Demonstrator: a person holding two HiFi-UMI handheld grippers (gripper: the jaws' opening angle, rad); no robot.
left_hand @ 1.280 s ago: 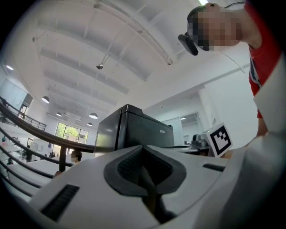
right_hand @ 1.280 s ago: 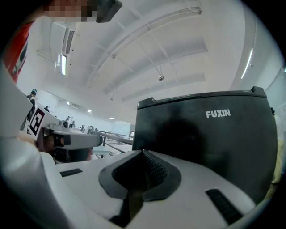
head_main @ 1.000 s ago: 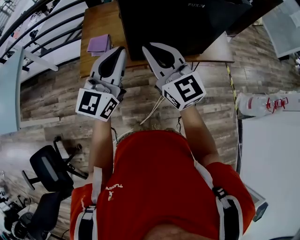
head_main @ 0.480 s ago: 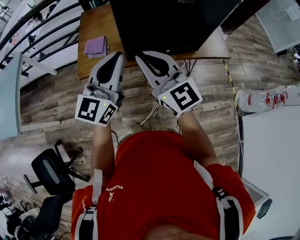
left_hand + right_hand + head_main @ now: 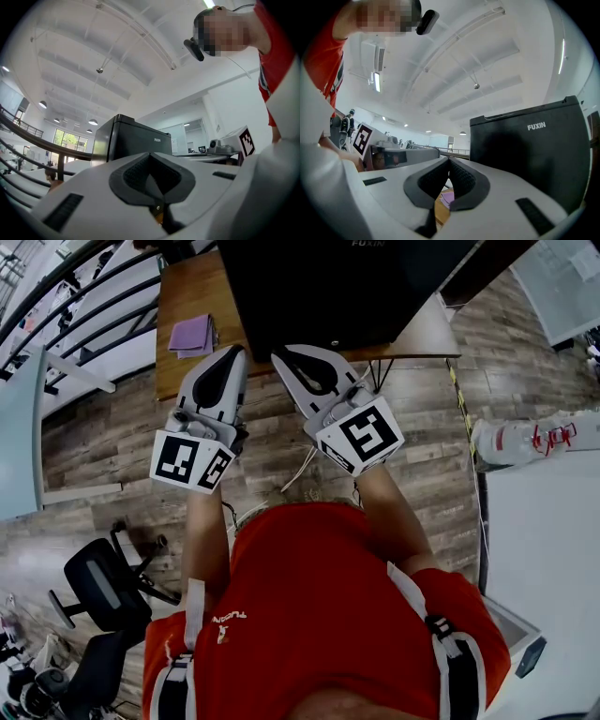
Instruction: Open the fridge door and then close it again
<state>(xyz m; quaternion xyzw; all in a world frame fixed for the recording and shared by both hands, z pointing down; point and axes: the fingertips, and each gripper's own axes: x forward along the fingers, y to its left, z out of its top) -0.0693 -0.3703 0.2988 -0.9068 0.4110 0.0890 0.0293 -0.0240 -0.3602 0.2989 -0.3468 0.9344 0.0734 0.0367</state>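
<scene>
A small black fridge (image 5: 328, 287) stands on a wooden table (image 5: 192, 292) at the top of the head view, its door shut as far as I can see. The same fridge (image 5: 126, 140) rises behind the jaws in the left gripper view, and the fridge (image 5: 534, 150) fills the right side of the right gripper view. My left gripper (image 5: 240, 351) is shut and empty, its tip just short of the fridge's left front corner. My right gripper (image 5: 277, 356) is also shut and empty, close beside it in front of the fridge.
A purple cloth (image 5: 194, 334) lies on the table left of the fridge. Black office chairs (image 5: 103, 582) stand at the lower left. A white counter (image 5: 544, 549) with a clear bottle (image 5: 520, 442) is on the right. Railings (image 5: 84, 306) run along the upper left.
Both grippers have drawn slightly back and to the left from the fridge front over the last second; in the last half second almost nothing moved. Jaws stayed shut.
</scene>
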